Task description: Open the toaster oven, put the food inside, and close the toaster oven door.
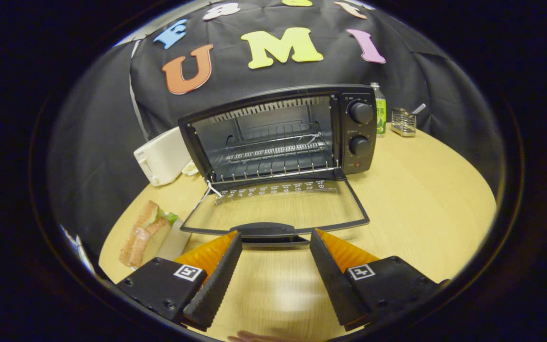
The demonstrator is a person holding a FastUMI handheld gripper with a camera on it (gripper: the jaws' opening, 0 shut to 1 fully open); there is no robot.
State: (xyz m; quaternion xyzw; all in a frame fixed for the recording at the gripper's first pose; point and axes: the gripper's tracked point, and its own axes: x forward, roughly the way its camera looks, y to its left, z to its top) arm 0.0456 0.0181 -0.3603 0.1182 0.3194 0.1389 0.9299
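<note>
The gripper hangs low over the wooden table, its two fingers spread wide and released, with nothing between them but bare tabletop. Just ahead of the fingertips, at twelve o'clock, lies the dark handle of the toaster oven door, which is folded fully down and rests flat over the table. Beyond it the toaster oven stands open, its wire rack bare and two knobs on its right panel. The sandwich sits at about nine o'clock from the left finger, on what may be a white plate. A white appliance stands at the oven's ten o'clock; a green-labelled bottle and a small wire holder stand at its two o'clock.
</note>
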